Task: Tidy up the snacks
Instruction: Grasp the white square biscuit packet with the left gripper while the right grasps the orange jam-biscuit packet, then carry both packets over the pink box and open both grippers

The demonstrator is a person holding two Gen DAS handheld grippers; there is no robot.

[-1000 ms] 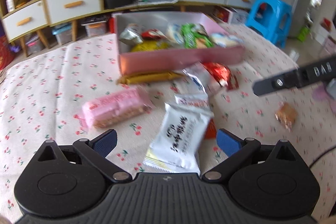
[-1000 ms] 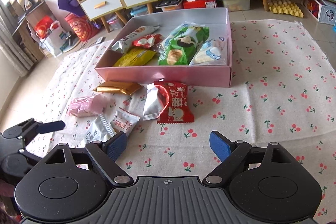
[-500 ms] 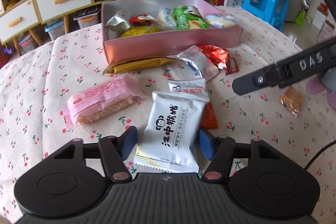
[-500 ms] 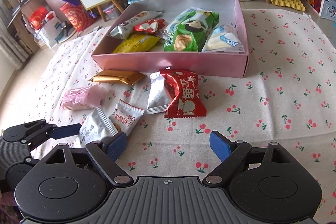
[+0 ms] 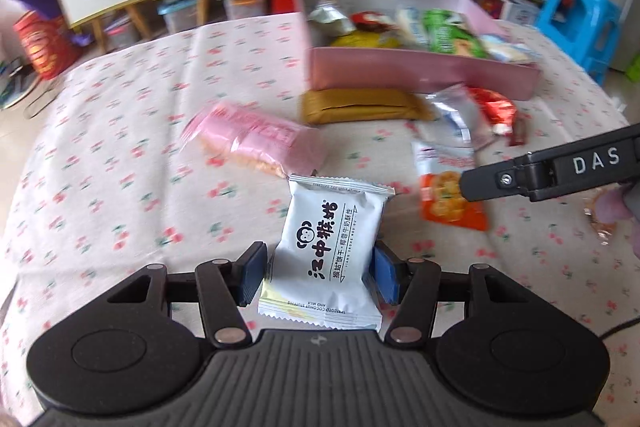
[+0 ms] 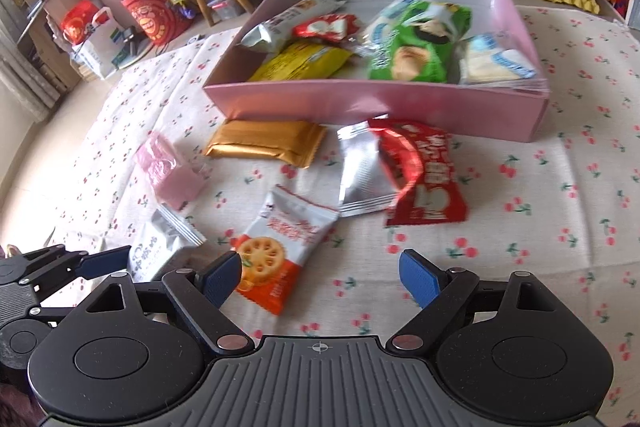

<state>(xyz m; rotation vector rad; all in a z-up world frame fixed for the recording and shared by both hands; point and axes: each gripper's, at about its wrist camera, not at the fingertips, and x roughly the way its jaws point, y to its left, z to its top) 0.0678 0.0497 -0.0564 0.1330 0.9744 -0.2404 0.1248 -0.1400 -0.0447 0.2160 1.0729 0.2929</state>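
2 blue pads of the left gripper, wide apart 1 s ago, now pinch the white biscuit packet at lower centre, ready for the pink box; right gripper hovers agape, empty.

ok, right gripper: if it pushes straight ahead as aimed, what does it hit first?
Probably the red packet with the silver packet beside it, then the pink box. The right gripper is open; the orange cookie packet lies just left of that line. Depth is uncertain through the fisheye.
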